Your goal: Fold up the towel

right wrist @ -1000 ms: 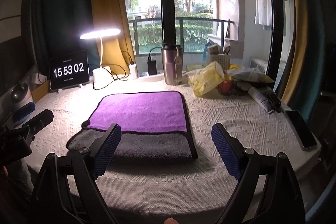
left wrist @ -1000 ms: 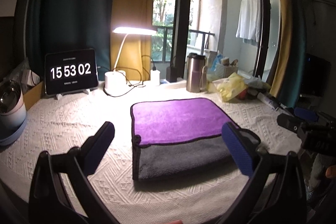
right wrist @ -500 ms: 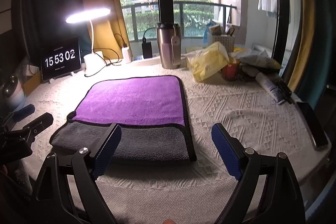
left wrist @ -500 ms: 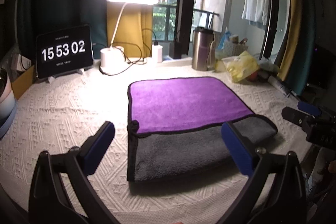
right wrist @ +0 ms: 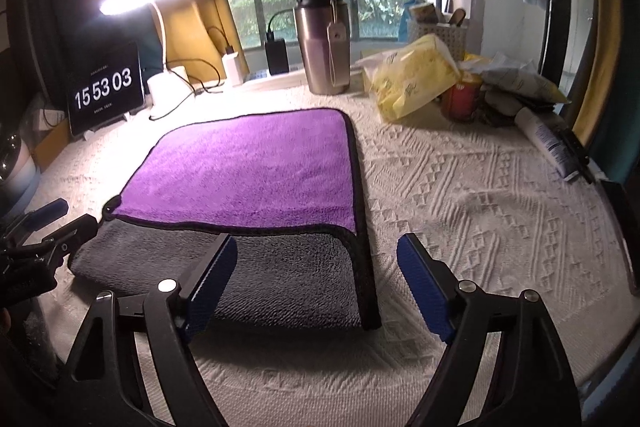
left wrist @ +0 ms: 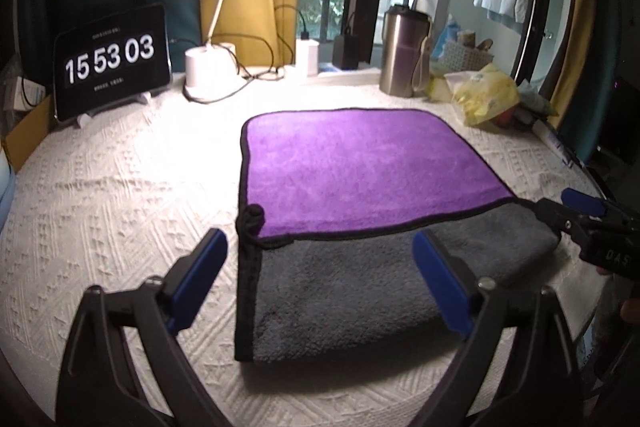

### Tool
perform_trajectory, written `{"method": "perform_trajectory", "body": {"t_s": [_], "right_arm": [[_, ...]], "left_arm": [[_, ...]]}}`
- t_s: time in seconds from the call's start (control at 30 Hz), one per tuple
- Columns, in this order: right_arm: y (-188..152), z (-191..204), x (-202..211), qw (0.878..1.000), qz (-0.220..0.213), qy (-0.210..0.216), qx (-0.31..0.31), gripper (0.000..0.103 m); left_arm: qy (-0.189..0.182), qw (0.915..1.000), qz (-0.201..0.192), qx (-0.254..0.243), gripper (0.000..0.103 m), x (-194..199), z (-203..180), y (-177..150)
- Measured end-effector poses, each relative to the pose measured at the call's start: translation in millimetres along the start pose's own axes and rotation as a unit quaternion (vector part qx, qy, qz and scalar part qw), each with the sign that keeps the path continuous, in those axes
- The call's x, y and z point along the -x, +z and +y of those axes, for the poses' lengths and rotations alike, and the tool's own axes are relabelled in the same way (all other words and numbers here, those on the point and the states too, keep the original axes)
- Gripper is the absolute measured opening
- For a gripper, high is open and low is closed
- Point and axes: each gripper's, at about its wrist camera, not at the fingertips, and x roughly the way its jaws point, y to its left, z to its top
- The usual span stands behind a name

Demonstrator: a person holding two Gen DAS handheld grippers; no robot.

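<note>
Folded towel [left wrist: 360, 187] on tablecloth [left wrist: 120, 195]; left gripper [left wrist: 320, 275] and right gripper [right wrist: 316, 279] open, empty. Lamp [left wrist: 208, 67], clock [left wrist: 110, 59], flask [right wrist: 324, 47] stand behind.

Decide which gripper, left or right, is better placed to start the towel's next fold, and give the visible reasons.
Left, probably. The left gripper hangs open straddling the towel at its near left corner. The right gripper is also open at the near right corner, so the difference is slight.

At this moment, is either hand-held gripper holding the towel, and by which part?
Neither. The left hand-held gripper and right hand-held gripper are both open above the towel's near corners, gripping nothing.
</note>
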Motion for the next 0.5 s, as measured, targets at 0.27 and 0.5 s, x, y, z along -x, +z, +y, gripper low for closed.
{"method": "perform_trajectory", "body": {"t_s": [0.27, 0.5], "right_arm": [[-1.4, -5.8, -23.8, 0.999, 0.033, 0.011, 0.010, 0.076], [-2.0, -5.5, -36.2, 0.998, 0.058, 0.027, 0.016, 0.071]], "left_arm": [[0.006, 0.9992, 0.040, -0.003, 0.084, -20.2, -0.3, -2.8], [0.011, 0.9967, 0.080, -0.009, 0.051, -36.7, -1.8, -7.9]]}}
